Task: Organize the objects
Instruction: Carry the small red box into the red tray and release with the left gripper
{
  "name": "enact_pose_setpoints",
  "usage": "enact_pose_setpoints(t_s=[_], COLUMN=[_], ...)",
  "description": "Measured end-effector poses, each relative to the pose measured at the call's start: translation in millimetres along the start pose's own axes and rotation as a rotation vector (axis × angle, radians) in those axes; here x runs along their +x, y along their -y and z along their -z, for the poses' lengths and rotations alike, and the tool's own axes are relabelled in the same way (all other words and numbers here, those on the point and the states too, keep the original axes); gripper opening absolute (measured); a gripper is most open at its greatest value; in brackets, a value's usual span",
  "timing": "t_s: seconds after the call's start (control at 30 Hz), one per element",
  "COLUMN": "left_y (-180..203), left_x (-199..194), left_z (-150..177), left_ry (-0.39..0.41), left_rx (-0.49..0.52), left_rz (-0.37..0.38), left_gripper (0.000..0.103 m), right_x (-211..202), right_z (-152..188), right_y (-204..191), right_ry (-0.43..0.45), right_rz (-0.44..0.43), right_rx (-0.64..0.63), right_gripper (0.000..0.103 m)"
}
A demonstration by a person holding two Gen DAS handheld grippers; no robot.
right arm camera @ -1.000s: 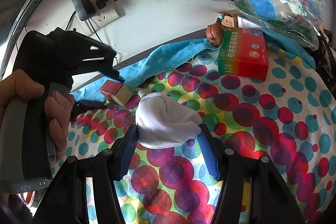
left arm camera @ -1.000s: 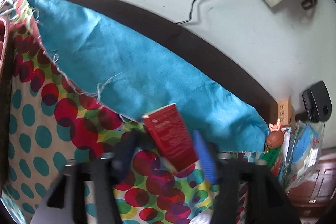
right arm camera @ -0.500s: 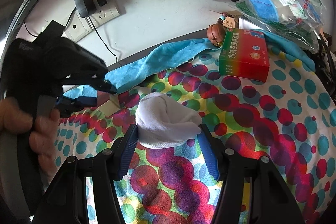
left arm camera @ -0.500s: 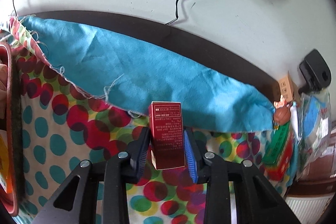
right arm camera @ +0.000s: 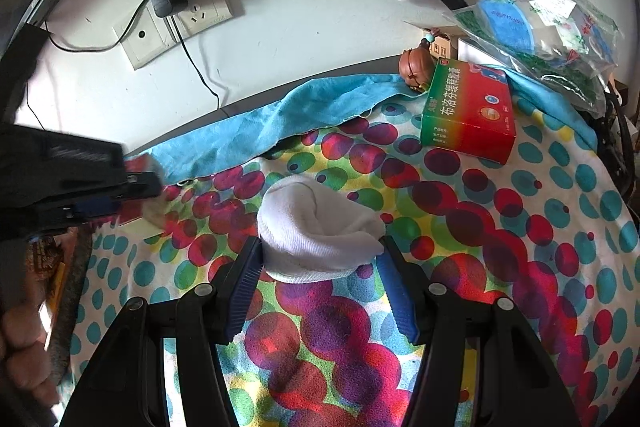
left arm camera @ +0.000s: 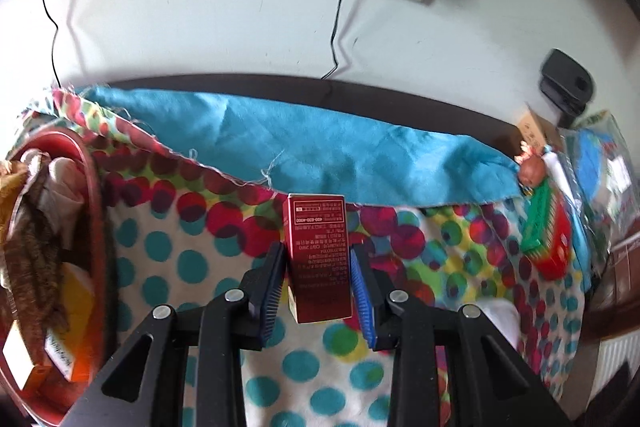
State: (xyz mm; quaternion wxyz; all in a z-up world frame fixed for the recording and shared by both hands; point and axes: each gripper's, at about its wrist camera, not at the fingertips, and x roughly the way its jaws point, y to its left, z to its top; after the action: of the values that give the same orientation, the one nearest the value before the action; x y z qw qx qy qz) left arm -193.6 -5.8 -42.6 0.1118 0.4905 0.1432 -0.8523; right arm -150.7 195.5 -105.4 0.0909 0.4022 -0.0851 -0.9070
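Left gripper [left arm camera: 319, 289]: clenched on a red box [left arm camera: 318, 259], both blue pads flat against its sides. The jaws have just been closing, with the box between them. The box stands upright in the grip, printed face to the camera, above the dotted cloth [left arm camera: 192, 267].

Left of it, a red basket [left arm camera: 94, 227] sits at the cloth's edge, with brown fabric and small packets inside.

Right gripper [right arm camera: 320, 275]: grasping a white sock [right arm camera: 316, 235], rolled into a bundle. Both pads touch its sides. The sock's underside lies at the cloth; whether it rests there or is lifted clear cannot be told.

Beyond the sock, a green and red box [right arm camera: 468, 111] lies flat on the cloth near the far right. A brown figurine [right arm camera: 416, 67] stands just beside its far corner. A clear bag [right arm camera: 548, 35] sits behind the box.

A blue cloth [left arm camera: 320, 151] runs along the far edge of the table. A wall socket [right arm camera: 176, 23] with a black plug sits above it.
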Motion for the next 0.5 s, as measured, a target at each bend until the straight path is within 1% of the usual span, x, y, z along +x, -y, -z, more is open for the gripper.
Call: enact_pose_setpoints(t_s=[0.13,0.17,0.23,0.37,0.5], left_y=[2,12,16,10,-9], left_x=[-23,-25,-34,-66,-91], left_z=[17,21,28,44,56], left_ry=[0.037,0.049,0.068,0.123,0.147], left_rx=[0.060,0.081,0.113,0.168,0.168], left_rz=[0.010,0.012,0.012,0.005,0.002], left_gripper=[0.033,0.033,0.033,0.033,0.033], right_x=[0,1,1,1,2], right_z=[1,1,1,1,2], right_y=[-3,-4,-5,-9,-13], right_ry=[-0.001,-0.002,-0.003,-0.005,-0.007], right_rz=[0.013,0.018,0.026,0.048,0.066], right_rx=[-0.012,-0.017,-0.024,-0.045,-0.061], right_gripper=[0.056,0.056,0.056,0.056,0.056])
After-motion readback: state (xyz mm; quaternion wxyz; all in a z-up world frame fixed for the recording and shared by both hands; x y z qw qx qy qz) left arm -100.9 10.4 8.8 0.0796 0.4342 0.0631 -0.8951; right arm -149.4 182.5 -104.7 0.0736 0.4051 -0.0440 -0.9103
